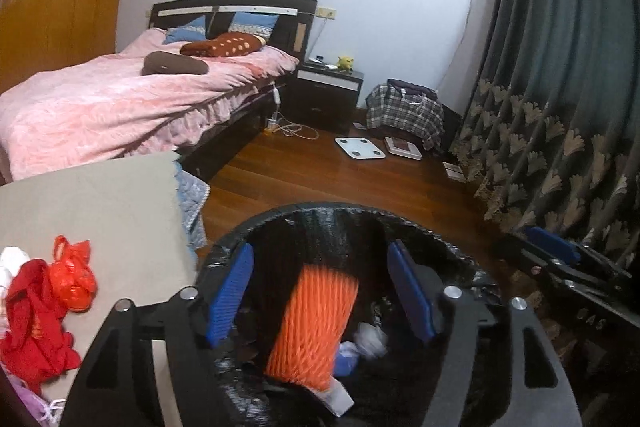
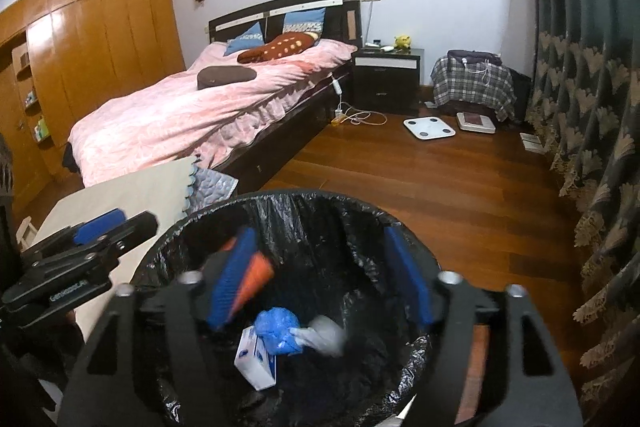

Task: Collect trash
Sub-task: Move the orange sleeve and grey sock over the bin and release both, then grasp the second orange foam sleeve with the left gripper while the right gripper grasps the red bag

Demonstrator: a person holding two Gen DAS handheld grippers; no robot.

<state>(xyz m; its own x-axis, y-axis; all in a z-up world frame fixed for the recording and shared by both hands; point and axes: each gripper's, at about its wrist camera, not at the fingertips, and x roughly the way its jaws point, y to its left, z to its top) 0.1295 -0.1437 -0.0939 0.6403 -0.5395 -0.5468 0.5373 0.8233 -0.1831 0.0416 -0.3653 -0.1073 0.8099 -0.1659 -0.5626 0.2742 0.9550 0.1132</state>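
A round bin lined with a black bag stands right under both grippers. My left gripper is open over it; an orange foam net, blurred, lies between the blue pads and touches neither. A white wad sits beside the net in the bin. My right gripper is also open above the bin, nothing in its grip. Below it lie a blue crumpled bag, a blurred white wad, a white and blue box and the orange net.
A beige-topped table at the left carries a red plastic bag and a red cloth. Beyond are a pink bed, a nightstand, a white scale on the wooden floor and dark curtains.
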